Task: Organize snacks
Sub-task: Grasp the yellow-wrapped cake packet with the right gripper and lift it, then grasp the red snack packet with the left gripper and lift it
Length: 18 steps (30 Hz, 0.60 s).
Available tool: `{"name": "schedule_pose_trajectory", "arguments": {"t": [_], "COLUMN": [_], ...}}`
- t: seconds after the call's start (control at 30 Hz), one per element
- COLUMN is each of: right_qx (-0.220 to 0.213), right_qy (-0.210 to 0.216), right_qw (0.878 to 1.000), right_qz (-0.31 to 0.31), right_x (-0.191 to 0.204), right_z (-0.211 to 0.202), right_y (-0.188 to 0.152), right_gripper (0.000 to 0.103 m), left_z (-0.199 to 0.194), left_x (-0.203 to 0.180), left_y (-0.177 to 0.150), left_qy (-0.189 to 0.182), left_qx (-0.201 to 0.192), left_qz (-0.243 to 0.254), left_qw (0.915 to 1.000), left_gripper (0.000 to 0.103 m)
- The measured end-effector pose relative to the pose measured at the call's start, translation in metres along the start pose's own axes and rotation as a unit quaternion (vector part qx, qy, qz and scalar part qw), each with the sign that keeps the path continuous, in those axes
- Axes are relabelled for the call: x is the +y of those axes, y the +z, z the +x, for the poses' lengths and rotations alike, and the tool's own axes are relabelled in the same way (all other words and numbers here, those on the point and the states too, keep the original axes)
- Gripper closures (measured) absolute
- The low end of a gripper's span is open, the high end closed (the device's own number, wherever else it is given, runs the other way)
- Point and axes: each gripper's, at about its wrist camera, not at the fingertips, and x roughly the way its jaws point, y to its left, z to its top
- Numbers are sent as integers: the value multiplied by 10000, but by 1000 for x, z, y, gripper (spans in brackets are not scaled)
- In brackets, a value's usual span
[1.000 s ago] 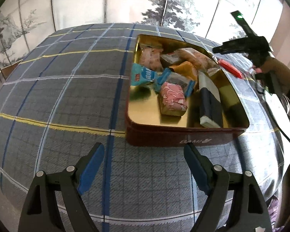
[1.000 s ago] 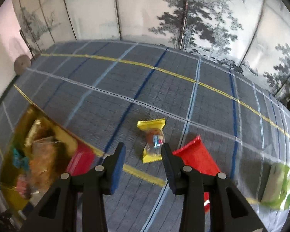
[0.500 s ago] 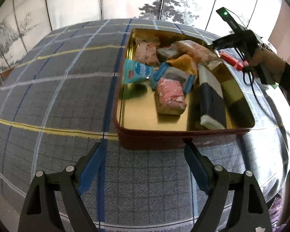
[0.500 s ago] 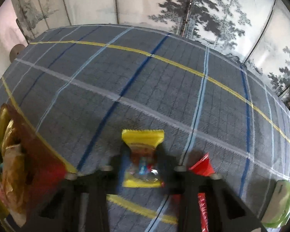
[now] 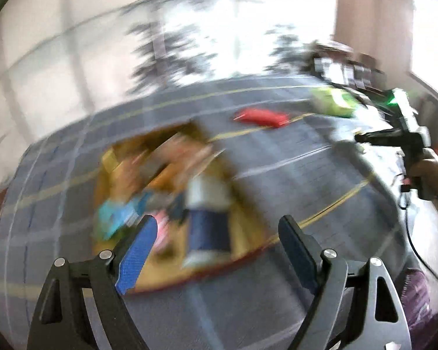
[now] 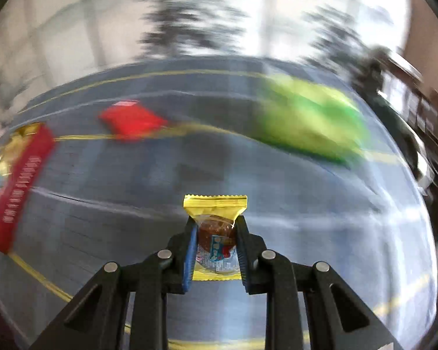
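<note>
My right gripper (image 6: 215, 227) is shut on a yellow-edged snack packet (image 6: 216, 224) with a brown sweet inside and holds it above the plaid tablecloth. The red-sided gold tin (image 6: 17, 180) sits at the left edge of the right wrist view. In the blurred left wrist view the tin (image 5: 248, 215) holds several wrapped snacks. My left gripper (image 5: 216, 233) is open and empty over the tin's near side. The right gripper (image 5: 394, 137) shows at the far right there.
A red packet (image 6: 131, 122) and a green packet (image 6: 309, 122) lie on the cloth beyond the held snack; both also show in the left wrist view, the red packet (image 5: 261, 117) and the green packet (image 5: 333, 103). A folding screen stands behind the table.
My right gripper closed on the yellow packet and lifted it off the cloth, swinging fast. My left gripper has swung quickly, so the tin now lies rotated beneath its fingers.
</note>
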Motion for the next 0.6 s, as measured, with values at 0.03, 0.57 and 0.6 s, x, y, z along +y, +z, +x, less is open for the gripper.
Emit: {"name": "schedule_pose_trajectory", "arguments": {"t": [0.03,0.57,0.6], "right_qx": [2,-442,-445], "right_qy": [-68,618,647], "right_qw": [9998,9933,9929], "right_qz": [182,875,895], "right_x": [-19,-68,-69], "right_z": [0,6,6], "right_y": [-8,-25,-26], "right_gripper": [79,76,76], "left_z": [4,197,211], "left_x": [-5,-102,-101], "left_y": [9,163,164], "left_qy": [-222,-1994,-1963], "left_qx": [-28,384,489], "left_qz": [166,4741,4905], "left_qw": [9996,8568,8476], "left_gripper": [21,33,34]}}
